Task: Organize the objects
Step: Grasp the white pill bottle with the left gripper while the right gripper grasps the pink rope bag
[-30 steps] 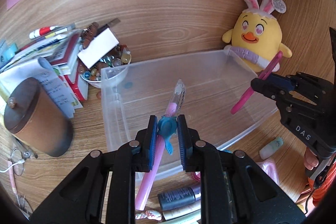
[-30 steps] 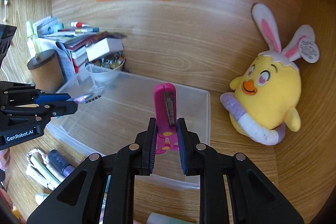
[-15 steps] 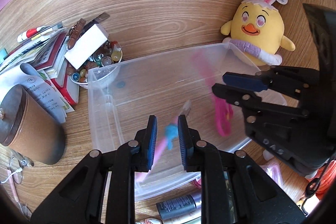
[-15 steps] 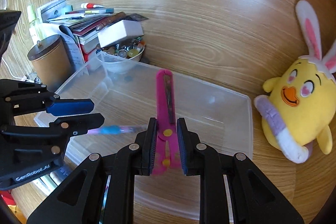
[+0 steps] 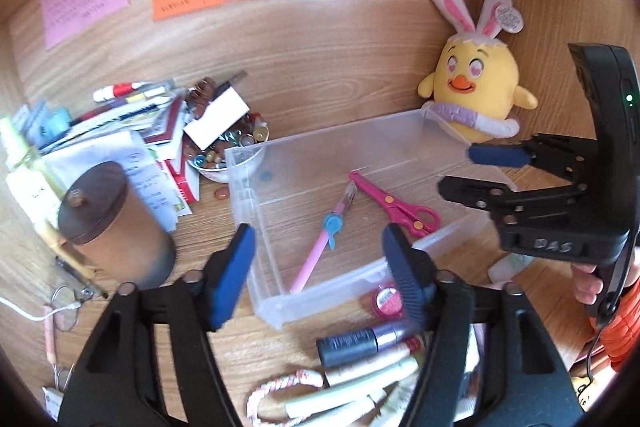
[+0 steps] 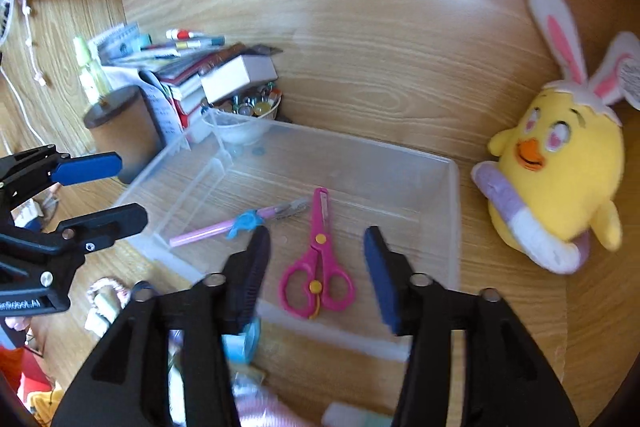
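Both jaws spread wide, nothing pinched. Left gripper (image 5: 316, 267) up over the near edge of the clear bin (image 5: 404, 123), right gripper (image 6: 316, 267) up over its near edge too. Pink scissors (image 6: 318, 267) flat on the bin floor, handles toward the near wall. Pink pen (image 5: 320, 243) w/ blue charm flat beside them, tip close to the scissor blades, tail toward the near left corner of the bin. Looks like a drop-off step just done, 2 things in. Lots left on the tabletop by the bin's near side: dark tube (image 5: 348, 341), round pink pot (image 5: 386, 301), rope loop (image 5: 280, 391), etc. Next move prob.: lower one gripper to a tube, line jaws across it, squeeze, lift over the bin wall w/o bumping it.
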`<state>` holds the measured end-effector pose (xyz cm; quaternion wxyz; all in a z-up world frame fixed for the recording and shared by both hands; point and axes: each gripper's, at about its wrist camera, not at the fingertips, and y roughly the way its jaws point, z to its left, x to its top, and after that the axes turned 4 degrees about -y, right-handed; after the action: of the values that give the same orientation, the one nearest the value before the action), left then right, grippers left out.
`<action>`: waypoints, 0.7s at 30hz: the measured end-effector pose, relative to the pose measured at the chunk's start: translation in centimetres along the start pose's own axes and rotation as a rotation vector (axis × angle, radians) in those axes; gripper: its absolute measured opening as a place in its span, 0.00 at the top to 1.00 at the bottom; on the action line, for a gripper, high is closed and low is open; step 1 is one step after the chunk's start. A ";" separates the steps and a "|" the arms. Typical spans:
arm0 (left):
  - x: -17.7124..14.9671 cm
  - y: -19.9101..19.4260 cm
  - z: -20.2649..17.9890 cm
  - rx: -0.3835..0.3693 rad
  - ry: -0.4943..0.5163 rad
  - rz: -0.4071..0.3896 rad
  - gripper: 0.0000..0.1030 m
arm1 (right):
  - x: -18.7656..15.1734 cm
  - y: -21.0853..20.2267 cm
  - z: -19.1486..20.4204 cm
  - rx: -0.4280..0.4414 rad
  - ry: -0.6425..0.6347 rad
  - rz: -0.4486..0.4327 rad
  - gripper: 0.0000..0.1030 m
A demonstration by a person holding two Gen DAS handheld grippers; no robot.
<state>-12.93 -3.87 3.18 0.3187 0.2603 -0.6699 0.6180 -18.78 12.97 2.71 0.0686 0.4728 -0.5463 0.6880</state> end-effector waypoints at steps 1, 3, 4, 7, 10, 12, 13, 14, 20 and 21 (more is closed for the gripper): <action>-0.2 -0.4 0.0 0.002 -0.001 -0.006 0.27 | -0.4 -0.9 0.0 0.000 0.009 -0.011 0.38; -1.0 -1.3 0.2 0.002 -0.003 -0.013 0.24 | -1.3 -2.4 0.0 0.001 0.025 -0.031 0.31; -1.4 -1.6 0.2 0.001 -0.006 -0.012 0.23 | -1.7 -3.0 0.1 -0.001 0.031 -0.036 0.26; -2.8 -2.4 0.3 -0.004 -0.011 0.007 0.22 | -3.3 -4.5 0.7 -0.016 0.045 -0.046 0.20; -4.7 -2.8 0.6 0.003 -0.019 0.037 0.22 | -5.2 -5.1 1.9 -0.014 0.050 -0.032 0.19; -5.9 -3.0 0.6 0.004 -0.019 0.053 0.22 | -6.5 -5.1 2.8 0.003 0.054 -0.016 0.18; -6.6 -3.1 0.5 0.005 -0.018 0.061 0.22 | -7.0 -5.0 3.2 0.013 0.058 -0.010 0.17; -7.2 -3.3 0.5 0.005 -0.018 0.069 0.22 | -7.5 -4.9 3.6 0.019 0.063 -0.004 0.16; -10.1 -3.9 -0.2 -0.021 -0.015 0.091 0.22 | -10.1 -3.7 5.9 0.018 0.066 0.043 0.16; -10.4 -3.9 -0.4 -0.027 -0.009 0.092 0.22 | -10.6 -3.6 6.0 0.014 0.067 0.053 0.16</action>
<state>-3.10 -4.33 -1.97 0.2903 0.2279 -0.6908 0.6218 -7.37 13.90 -2.79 0.0652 0.4352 -0.5512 0.7089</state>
